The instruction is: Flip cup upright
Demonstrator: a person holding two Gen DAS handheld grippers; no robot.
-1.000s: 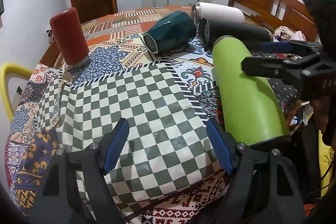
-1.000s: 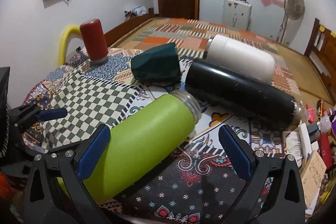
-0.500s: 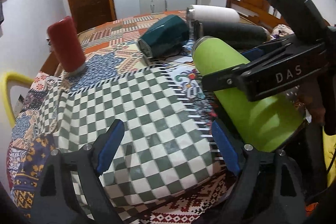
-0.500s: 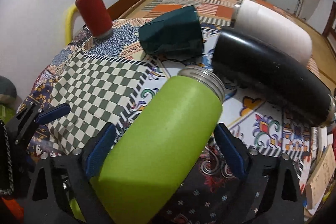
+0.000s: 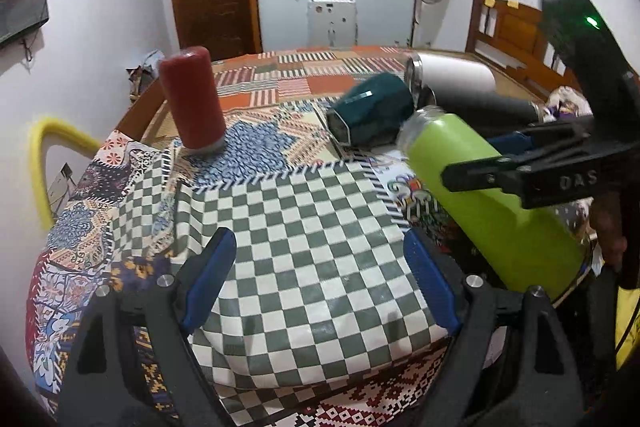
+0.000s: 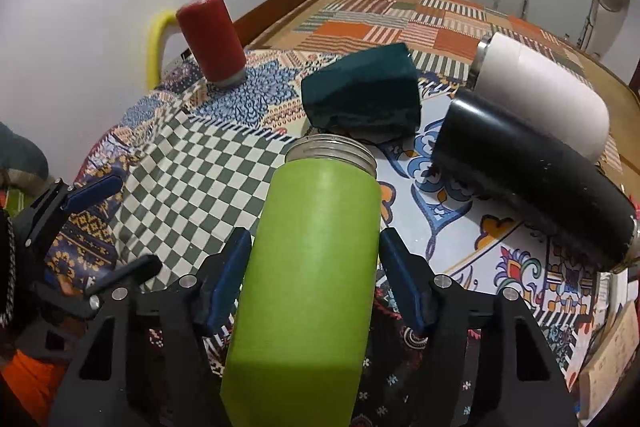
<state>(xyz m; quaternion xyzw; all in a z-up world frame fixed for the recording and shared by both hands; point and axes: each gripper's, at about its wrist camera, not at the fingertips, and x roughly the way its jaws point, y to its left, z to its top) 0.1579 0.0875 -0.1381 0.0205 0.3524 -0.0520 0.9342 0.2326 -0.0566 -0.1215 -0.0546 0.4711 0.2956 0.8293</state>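
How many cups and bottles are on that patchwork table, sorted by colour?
Red: 1, the red cup, standing mouth down.
Dark green: 1, the green faceted cup, on its side.
White: 1, the white bottle.
Black: 1, the black bottle.
Lime: 1, the lime bottle, between the right gripper's fingers.
Total: 5.

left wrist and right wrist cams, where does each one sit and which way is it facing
Left wrist: sits on the left gripper, looks across the checked cloth toward the door; its open fingers show, the right gripper at right.
Right wrist: sits on the right gripper, looks along the green cup clamped between its fingers; the left gripper shows at left.
Shared: green cup, red cup, teal cup.
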